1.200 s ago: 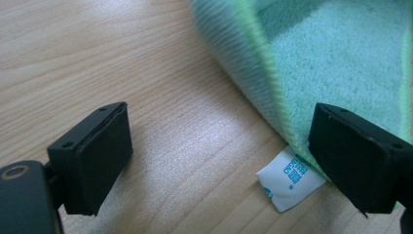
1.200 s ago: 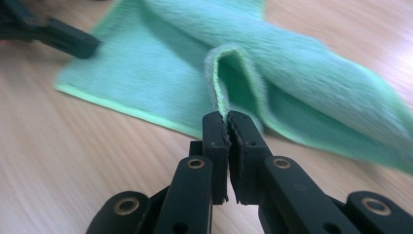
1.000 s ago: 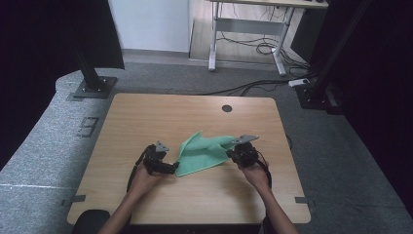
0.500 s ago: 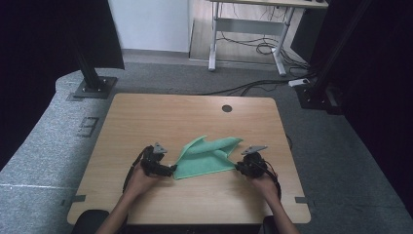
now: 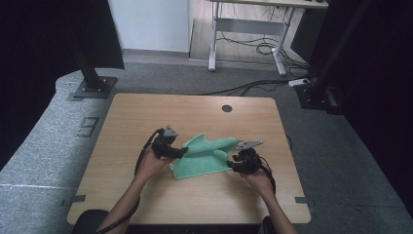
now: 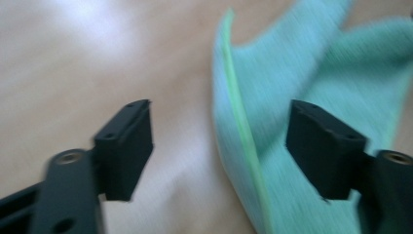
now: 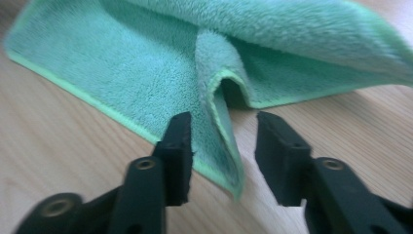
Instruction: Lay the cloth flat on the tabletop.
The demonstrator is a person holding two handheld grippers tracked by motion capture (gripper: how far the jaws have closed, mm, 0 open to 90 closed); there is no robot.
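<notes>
A green towel [image 5: 204, 157] lies loosely folded over itself in the middle of the wooden table [image 5: 146, 112]. My left gripper [image 5: 181, 152] is at its left edge. In the left gripper view the left gripper [image 6: 219, 131] has just been closing, but its jaws still stand wide, with the towel's hemmed edge [image 6: 243, 141] between them and untouched. My right gripper [image 5: 234, 163] is at the towel's right corner. It has just been opening: the right gripper [image 7: 224, 141] has a raised fold of the towel [image 7: 221, 112] standing loose between its parted jaws.
A round cable hole [image 5: 227, 108] sits near the table's far edge. Black stand bases [image 5: 92, 87] rest on the grey floor at the left and right. Bare wood surrounds the towel on all sides.
The right gripper let go of the towel corner it held raised, and the corner dropped into a fold. The left gripper lifted and moved in over the towel's left edge.
</notes>
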